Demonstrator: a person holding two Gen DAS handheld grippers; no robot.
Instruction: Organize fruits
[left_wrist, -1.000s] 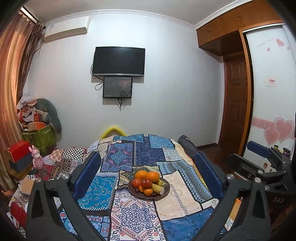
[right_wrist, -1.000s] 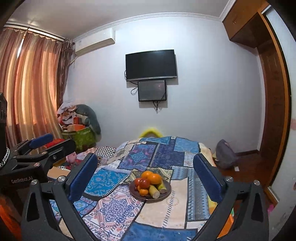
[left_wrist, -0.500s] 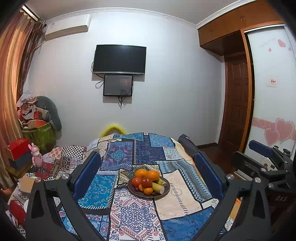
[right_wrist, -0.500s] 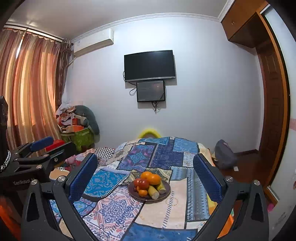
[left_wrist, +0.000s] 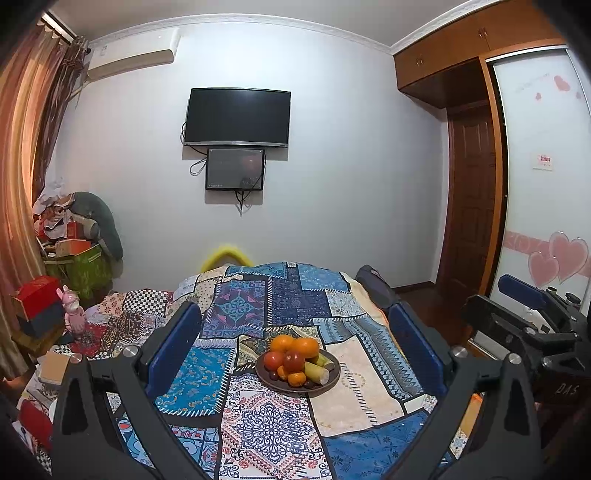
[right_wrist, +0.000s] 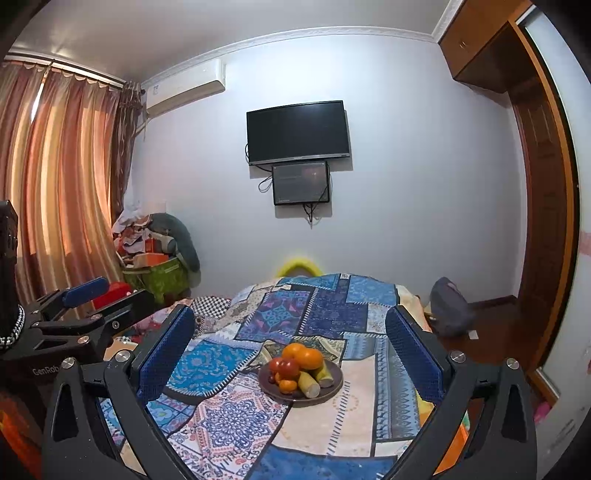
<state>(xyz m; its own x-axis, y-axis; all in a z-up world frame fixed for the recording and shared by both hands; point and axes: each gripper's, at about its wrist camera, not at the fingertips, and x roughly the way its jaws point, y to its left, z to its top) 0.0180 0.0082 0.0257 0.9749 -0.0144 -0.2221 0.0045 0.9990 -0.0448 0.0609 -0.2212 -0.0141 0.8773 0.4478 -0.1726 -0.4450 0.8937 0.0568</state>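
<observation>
Clearly both the left gripper (left_wrist: 295, 343) and right gripper (right_wrist: 290, 343) hang well short of the fruit plate (left_wrist: 297, 384) on the patchwork quilt (left_wrist: 266, 424), jaws wide apart, empty. Its 2 top oranges (left_wrist: 294, 346) look firm, round, roll-prone; grip across the widest part.

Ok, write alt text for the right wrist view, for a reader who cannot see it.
A dark round plate piled with oranges, red fruits and yellow-green pieces sits on a bed's blue patchwork quilt, framed between the open blue-padded right gripper. The left gripper, also open, shows at the left edge; a black wall-mounted television hangs beyond.
</observation>
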